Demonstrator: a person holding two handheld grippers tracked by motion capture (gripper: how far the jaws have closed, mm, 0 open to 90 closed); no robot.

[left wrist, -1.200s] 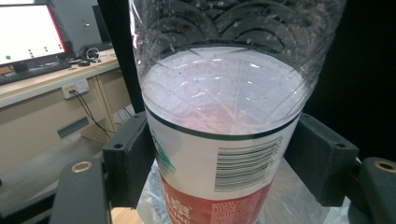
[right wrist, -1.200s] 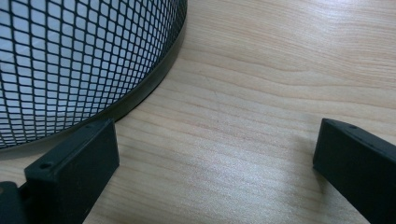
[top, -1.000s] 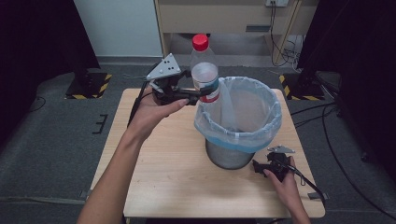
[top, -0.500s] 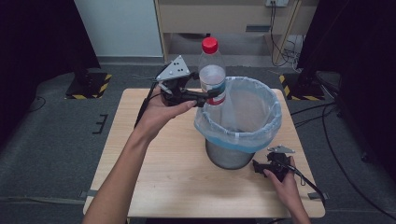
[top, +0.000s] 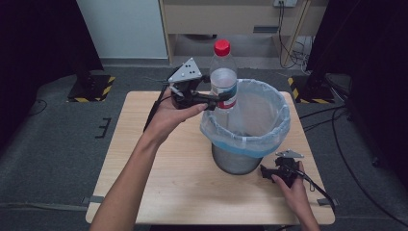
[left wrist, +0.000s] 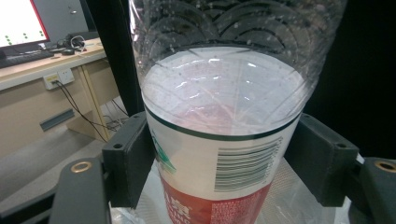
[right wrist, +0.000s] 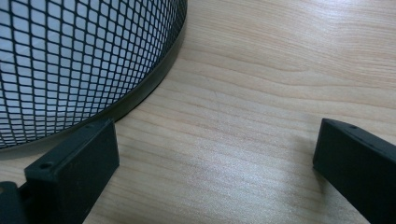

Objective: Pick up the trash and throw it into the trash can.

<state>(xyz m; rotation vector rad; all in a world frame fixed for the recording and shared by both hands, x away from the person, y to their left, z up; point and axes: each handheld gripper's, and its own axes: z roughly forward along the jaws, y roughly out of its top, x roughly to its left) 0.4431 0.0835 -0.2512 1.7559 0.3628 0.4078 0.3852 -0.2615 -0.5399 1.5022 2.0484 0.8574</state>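
Bottle [top: 223, 79], clear plastic with a red cap and a red-and-white label, stands upright in the left claw [top: 215, 98], held up over the near-left rim of the waste bin [top: 243, 144] rather than resting on anything. In the left gripper view the two black jaws press on either side of the bottle [left wrist: 219, 140] at the label band, just below the shoulder, so the claw is clamped on it. It looks empty, with only droplets clinging inside the upper wall, so I judge it very light and easy to swing. The thin wall will likely dent under a hard squeeze, and the smooth label could let it slip or twist. The labelled, straight-sided middle seems the best place to grip, as now; the ribbed shoulder and narrow neck offer less flat surface.

The right claw [top: 269, 172] lies low on the tabletop [top: 159, 159] beside the bin's base, its jaws standing wide apart with nothing between them; the right gripper view shows bare wood [right wrist: 261, 93] and the bin's black mesh wall [right wrist: 70, 60].

The bottle's base is hidden behind the white liner bag [top: 269, 113] in the high view and cut off in the left gripper view, so I cannot tell how far it sits below the rim. The bin's inside is hard to make out.
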